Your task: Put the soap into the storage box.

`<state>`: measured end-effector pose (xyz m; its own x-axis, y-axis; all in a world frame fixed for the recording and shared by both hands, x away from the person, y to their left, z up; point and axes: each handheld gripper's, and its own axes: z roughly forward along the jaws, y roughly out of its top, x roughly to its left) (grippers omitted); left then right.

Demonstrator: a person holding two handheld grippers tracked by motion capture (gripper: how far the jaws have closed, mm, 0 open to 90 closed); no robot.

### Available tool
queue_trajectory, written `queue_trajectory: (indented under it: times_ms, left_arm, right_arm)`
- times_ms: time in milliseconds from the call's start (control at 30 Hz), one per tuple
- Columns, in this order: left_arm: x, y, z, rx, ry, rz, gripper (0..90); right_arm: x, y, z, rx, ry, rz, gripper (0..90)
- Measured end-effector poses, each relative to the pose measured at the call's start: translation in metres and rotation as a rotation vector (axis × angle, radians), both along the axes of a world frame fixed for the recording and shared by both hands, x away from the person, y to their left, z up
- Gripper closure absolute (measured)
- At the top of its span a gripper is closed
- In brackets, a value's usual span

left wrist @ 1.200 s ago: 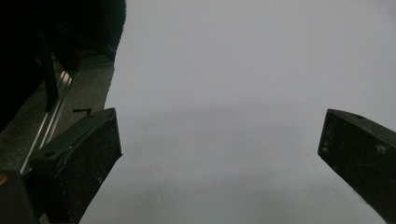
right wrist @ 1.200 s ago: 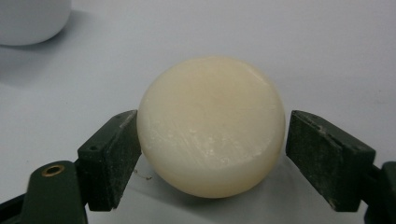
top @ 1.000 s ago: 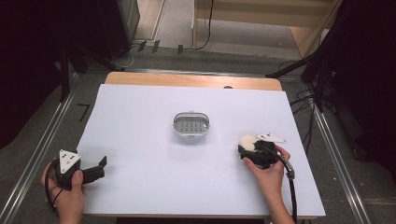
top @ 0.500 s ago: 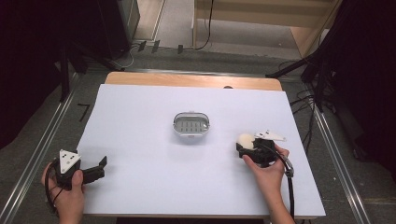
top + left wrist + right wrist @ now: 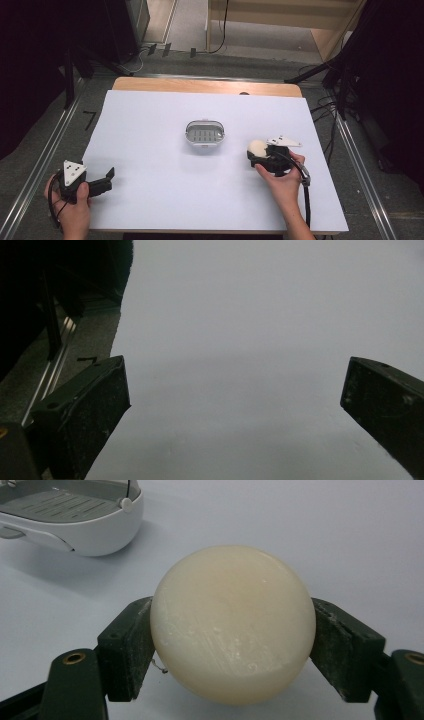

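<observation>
The right gripper point(image 5: 232, 645) holds a round, cream soap point(image 5: 232, 622) between its two black jaws. One jaw presses on each side of the soap, and the soap sticks up above them. In the high view the right gripper point(image 5: 257, 155) sits under the person's right hand point(image 5: 282, 175), with the soap point(image 5: 257, 147) at its front end, low over the white table point(image 5: 150, 200). Whether the soap touches the table cannot be told. A black cable point(image 5: 306, 200) runs back from this gripper along the arm. A little way in front of the jaws, and off to one side, stands a white soap dish point(image 5: 75, 515) with a grey ribbed floor inside. In the high view the soap dish point(image 5: 204, 134) is near the soap but does not touch it. Far across the table from the right gripper is the left gripper point(image 5: 105, 179), in the person's left hand point(image 5: 75, 205), near the table's front corner. Its jaws stand wide apart with nothing between them. The left gripper point(image 5: 235, 400) has just the plain white table between its jaws. Beyond that, past the table's edge, are a grey floor and a metal rail point(image 5: 50, 375).
</observation>
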<state>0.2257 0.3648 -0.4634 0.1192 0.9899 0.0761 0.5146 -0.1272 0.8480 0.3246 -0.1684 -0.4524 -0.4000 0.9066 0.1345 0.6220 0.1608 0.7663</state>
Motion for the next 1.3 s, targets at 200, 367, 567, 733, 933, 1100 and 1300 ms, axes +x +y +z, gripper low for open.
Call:
queue_trajectory:
  times_ms: [200,367,567,733,933,1100,1300]
  left_arm:
    - [0.000,0.000,0.000,-0.003,0.002,0.000,0.0]
    - [0.000,0.000,0.000,-0.002,0.002,-0.001,0.0]
    - [0.000,0.000,0.000,-0.002,0.002,-0.002,0.0]
    - [0.000,0.000,0.000,-0.002,0.004,-0.002,0.0]
    - [0.000,0.000,0.000,-0.003,0.005,-0.004,0.0]
    - [0.001,0.000,0.000,-0.006,0.005,-0.003,0.0]
    - [0.000,0.000,0.000,-0.005,0.005,-0.003,0.0]
  right_arm:
    - [0.002,0.004,0.006,0.015,-0.015,0.016,25.5]
    - [0.002,0.009,0.008,0.021,-0.024,0.022,25.5]
    - [0.002,0.015,0.008,0.016,-0.022,0.034,25.5]
    - [0.005,0.018,0.010,0.010,-0.024,0.039,25.5]
    - [0.006,0.022,0.014,0.007,-0.029,0.052,25.5]
    - [0.009,0.026,0.017,0.013,-0.032,0.057,25.5]
    - [0.011,0.032,0.019,0.018,-0.031,0.066,25.5]
